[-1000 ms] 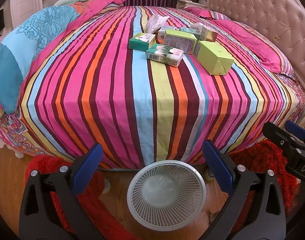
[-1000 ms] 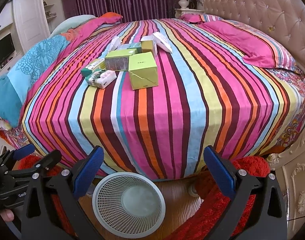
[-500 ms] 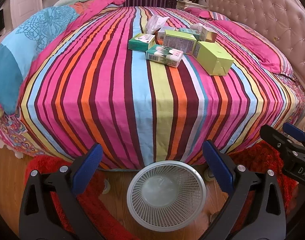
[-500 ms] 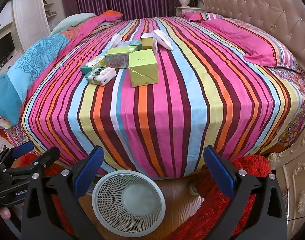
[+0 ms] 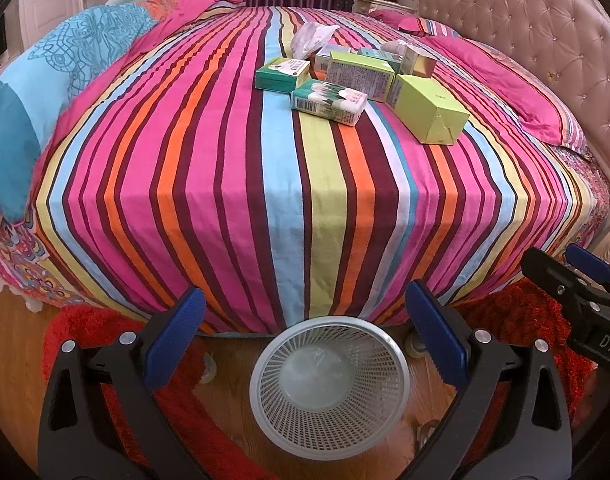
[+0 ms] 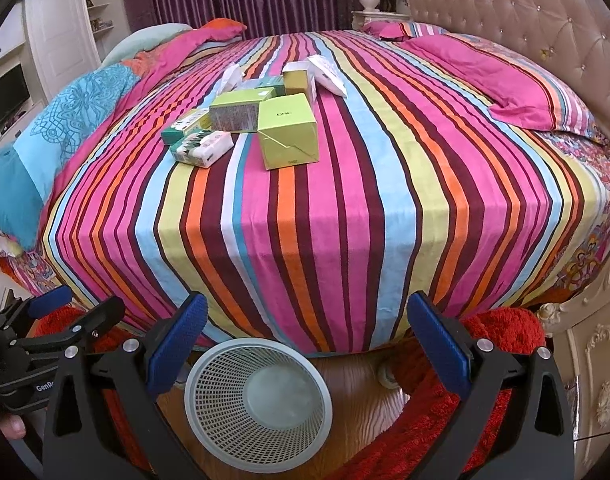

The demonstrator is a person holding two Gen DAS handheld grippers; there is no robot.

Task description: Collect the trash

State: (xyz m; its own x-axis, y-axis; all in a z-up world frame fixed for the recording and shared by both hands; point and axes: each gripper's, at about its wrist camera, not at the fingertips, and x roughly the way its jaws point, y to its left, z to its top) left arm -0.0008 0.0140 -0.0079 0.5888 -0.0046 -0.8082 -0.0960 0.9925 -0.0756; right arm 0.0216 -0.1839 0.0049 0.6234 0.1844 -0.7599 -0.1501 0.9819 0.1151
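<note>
Cartons [image 5: 347, 76] lay uncollected mid-bed [image 5: 265, 184], well back from its foot edge, the floor basket [image 6: 258, 402] empty, as left gripper [image 5: 305, 344] and right gripper [image 6: 305, 344] hovered, jaws wide and holding nothing.

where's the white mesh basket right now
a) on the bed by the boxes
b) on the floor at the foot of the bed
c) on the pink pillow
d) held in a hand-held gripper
b: the basket stands on the wood floor below the bed edge, empty.

Boxes [image 5: 427, 106] clustered mid-bed [image 5: 225, 168], basket [image 5: 329, 376] on floor [image 5: 13, 340] before bed
</note>
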